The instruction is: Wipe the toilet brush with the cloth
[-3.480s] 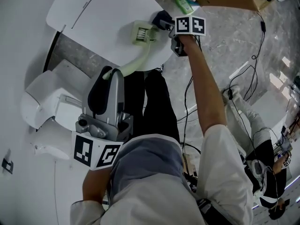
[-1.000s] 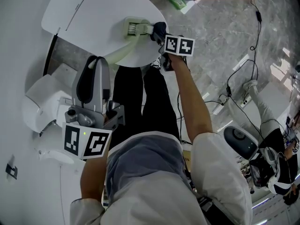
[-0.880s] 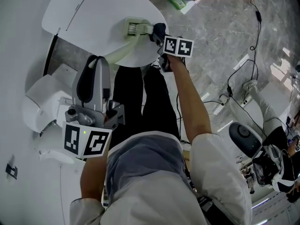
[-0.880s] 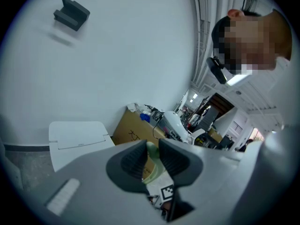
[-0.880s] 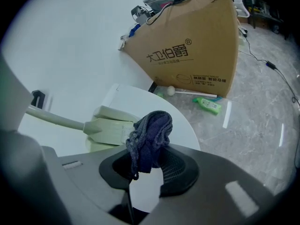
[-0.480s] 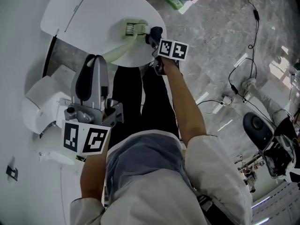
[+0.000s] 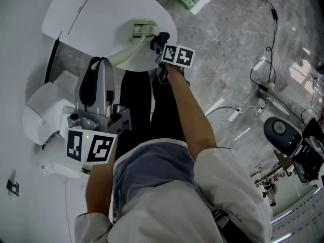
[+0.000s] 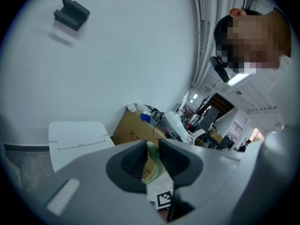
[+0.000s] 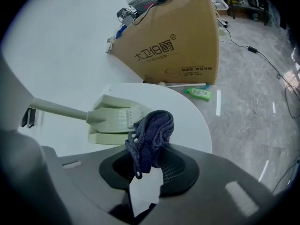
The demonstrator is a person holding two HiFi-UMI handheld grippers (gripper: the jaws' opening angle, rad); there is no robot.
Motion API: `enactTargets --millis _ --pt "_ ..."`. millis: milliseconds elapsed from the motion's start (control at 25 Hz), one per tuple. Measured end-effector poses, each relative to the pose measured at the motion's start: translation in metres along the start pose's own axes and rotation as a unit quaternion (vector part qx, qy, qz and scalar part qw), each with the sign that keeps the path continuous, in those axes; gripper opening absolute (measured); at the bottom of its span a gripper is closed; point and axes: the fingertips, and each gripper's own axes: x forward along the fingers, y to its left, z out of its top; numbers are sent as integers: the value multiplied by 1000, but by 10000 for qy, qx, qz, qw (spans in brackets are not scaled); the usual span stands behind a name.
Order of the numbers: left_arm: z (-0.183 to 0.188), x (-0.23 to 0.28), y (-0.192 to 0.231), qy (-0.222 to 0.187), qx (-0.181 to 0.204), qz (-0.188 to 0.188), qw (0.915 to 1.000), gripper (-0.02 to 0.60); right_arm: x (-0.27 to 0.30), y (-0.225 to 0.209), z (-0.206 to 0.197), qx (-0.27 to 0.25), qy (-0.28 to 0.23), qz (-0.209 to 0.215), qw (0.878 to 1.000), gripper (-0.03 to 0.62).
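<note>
We count two grippers, a left gripper [image 8: 151, 159] and a right gripper [image 9: 148, 162], plus one brush [image 9: 111, 119], one cloth [image 9: 153, 130], one toilet [image 7: 98, 11], one box [image 9: 179, 45] and one bottle [image 9: 199, 93].

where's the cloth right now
The dark blue cloth is bunched between the jaws of the right tool, at the centre of the right gripper view, just right of the toilet brush and its pale green head, above the white toilet lid.
</note>
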Motion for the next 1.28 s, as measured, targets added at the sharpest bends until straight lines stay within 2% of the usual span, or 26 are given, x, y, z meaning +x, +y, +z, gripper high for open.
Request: enactTargets --millis 280,560,680,1080,1280 --pt "1 -1 0 19 -8 -1 10000 0 2 7 -10 961 -189 147 9951 97" --pt "0 -1 0 21 4 -13 10000 0 7 16 -20 2033 -504 443 9768 95" --pt "0 -3 0 25 10 -20 10000 0 10 21 -25 2463 -614 610 9653 95" --pt "-1 -4 0 33 29 -57 10000 0 20 40 -34 3754 -966 1184 9142 94" --pt "-2 -5 3 35 42 -84 10000 0 27 47 -36 4123 -1088 1372 8940 93"
